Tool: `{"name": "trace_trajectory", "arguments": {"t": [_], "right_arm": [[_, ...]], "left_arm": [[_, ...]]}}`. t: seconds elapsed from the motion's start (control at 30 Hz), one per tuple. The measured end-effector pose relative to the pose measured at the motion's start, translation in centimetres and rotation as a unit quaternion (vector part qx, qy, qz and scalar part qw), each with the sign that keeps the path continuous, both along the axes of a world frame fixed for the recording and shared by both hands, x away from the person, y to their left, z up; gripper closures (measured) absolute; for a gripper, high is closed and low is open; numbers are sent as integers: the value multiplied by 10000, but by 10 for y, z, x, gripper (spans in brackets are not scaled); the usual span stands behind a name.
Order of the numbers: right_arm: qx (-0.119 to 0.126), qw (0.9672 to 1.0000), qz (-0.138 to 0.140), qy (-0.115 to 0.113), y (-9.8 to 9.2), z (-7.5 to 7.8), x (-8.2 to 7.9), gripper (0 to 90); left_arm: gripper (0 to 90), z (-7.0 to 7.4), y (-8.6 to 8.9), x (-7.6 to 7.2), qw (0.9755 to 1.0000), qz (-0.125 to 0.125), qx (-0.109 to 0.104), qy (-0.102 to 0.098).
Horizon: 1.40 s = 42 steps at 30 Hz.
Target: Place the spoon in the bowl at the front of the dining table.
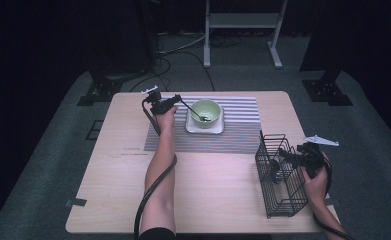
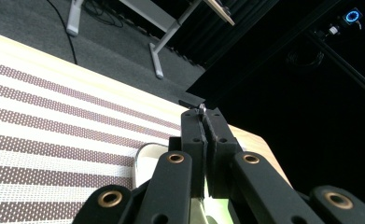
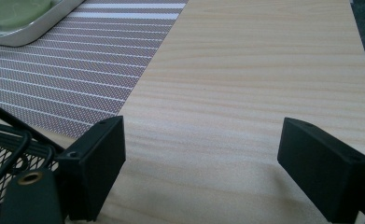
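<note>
**Spoon in the bowl, basket waiting**

My left gripper is closed tight on the handle of a spoon; in the left gripper view the jaws meet with only a sliver of metal showing at their tips. I hold the handle high and slanted so the spoon's head reaches down over the rim into the bowl, where it rests. My guess is that I am either lifting it out or setting it in; the frames alone do not settle which.

My right gripper is wide open and holds nothing. In its own view the two jaws stand well apart with bare table between them. It sits at the near right side of the basket, one jaw just beside the wire, probably to steady the basket or to be ready for the spoon. Something dark lies inside the basket; I cannot tell what it is.

The bowl stands on a tray, and the tray on the mat, which keeps the dishes centred at the far side. The basket stands off the mat, on bare wood near the right edge.

Count: one spoon, one bowl, one tray, one mat, one basket, two grippers.
</note>
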State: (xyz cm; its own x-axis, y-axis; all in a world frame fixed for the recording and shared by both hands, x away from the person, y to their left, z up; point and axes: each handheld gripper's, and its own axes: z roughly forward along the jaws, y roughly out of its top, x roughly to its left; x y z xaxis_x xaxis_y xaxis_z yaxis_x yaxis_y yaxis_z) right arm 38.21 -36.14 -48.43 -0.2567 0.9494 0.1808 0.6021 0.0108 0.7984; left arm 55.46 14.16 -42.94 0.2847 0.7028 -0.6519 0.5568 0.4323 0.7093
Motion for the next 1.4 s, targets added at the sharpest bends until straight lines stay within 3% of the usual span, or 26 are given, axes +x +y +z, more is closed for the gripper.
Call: {"name": "trace_trajectory", "arguments": {"t": [0.3,0.6,1.07,1.3,1.37,1.4], "right_arm": [[13,10000,7,-4,0,0,0,141],[50,10000,13,-15,-1,0,0,141],[39,10000,6,-11,0,0,2,141],[-6,10000,-15,3,1,0,2,141],[-4,10000,-28,7,1,0,2,141],[-2,10000,-31,6,0,0,2,141]], "left_arm": [[858,-7,0,-1,9999,-64,-83,38],[759,-18,4,-4,9994,-304,-130,119],[559,-15,5,-16,9980,-625,39,11],[447,-10,6,-30,9966,-752,323,-72],[424,-9,8,-33,9965,-780,307,-59],[416,-10,10,-35,9966,-794,198,-65]]}}
